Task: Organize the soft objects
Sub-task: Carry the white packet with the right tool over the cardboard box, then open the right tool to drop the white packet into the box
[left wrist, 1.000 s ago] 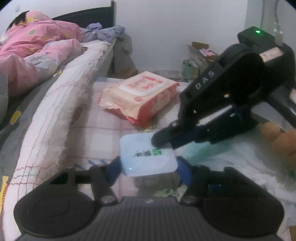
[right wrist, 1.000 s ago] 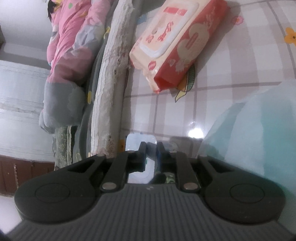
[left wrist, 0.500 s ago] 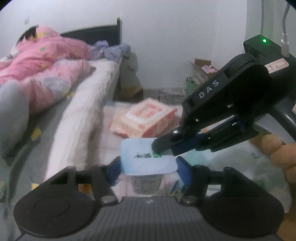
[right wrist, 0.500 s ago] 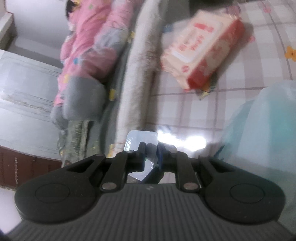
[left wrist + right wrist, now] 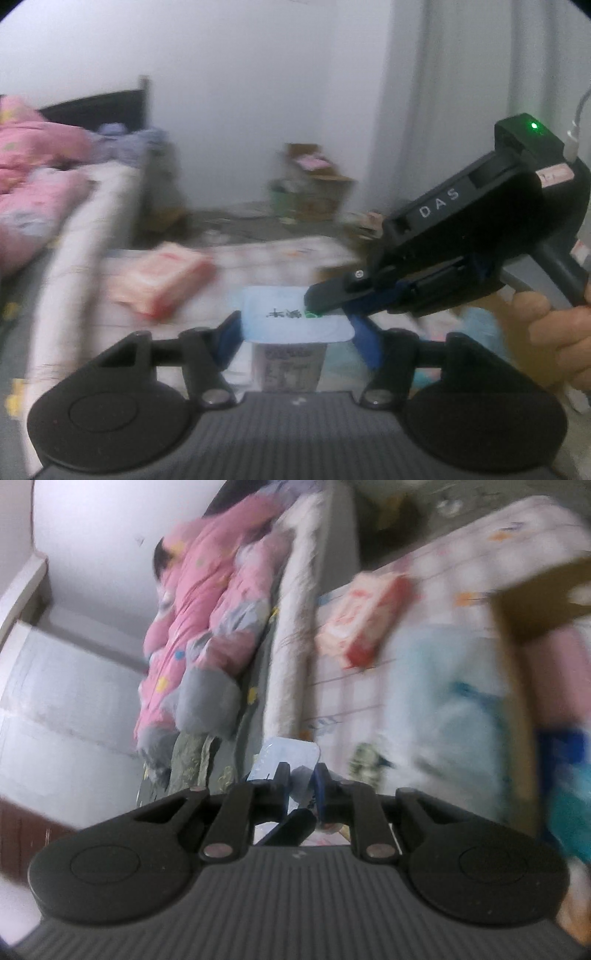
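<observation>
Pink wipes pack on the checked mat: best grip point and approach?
Probably from above, jaws across the pink wipes pack at mid-length, closing on its two long sides. It lies flat on the mat, broad label face up, so the sides are free.

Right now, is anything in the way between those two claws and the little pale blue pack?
Nothing visible is. The left claw already clamps the pale blue pack between its blue pads, and the right claw pinches the pack's far edge. The pink wipes packet lies apart, on the checked cover beyond.
</observation>
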A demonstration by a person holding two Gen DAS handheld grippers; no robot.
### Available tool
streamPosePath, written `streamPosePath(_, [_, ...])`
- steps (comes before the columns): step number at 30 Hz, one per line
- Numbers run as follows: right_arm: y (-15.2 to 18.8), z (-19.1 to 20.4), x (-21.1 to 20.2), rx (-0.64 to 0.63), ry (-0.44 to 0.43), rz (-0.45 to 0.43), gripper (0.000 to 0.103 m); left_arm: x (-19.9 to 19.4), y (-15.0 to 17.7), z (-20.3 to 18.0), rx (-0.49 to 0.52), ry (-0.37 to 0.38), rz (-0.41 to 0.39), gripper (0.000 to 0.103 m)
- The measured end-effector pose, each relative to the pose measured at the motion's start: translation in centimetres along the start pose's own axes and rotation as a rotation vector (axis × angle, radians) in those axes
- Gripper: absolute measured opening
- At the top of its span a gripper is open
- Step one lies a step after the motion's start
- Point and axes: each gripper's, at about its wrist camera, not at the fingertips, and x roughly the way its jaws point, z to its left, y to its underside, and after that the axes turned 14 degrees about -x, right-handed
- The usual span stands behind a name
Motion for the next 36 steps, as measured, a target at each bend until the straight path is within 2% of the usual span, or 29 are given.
streamPosePath(6, [6.4,-5.2,-9.3,0.109,0.098,-0.074,0.013,2.4,2.9,-7.2,0.064,0.153,0.141,0.064])
streamPosePath(12, [12.0,-10.7,-14.5,0.230,0.170,-0.081,0.014,5.9,6.7,-12.4,0.124,0.227,0.307,0.063])
streamPosePath(15, [14.0,-13.5,-14.8,0.285,0.199,-0.054,0.014,8.2,8.3,-13.6,0.141,0.224,0.387,0.060])
streamPosePath(17, [14.9,-15.4,-14.5,0.321,0.205,-0.030,0.014,9.4,9.4,-13.9,0.132,0.220,0.448,0.054])
streamPosePath(20, [15.6,-17.6,-13.7,0.357,0.217,0.011,0.014,11.0,10.9,-14.1,0.114,0.208,0.532,0.051])
streamPosePath(27, [16.2,-19.9,-12.9,0.351,0.248,0.088,0.015,12.8,12.6,-15.1,0.120,0.195,0.615,0.051])
streamPosePath(36, [16.1,-20.8,-13.0,0.337,0.284,0.126,0.017,13.7,13.6,-16.0,0.130,0.200,0.652,0.051])
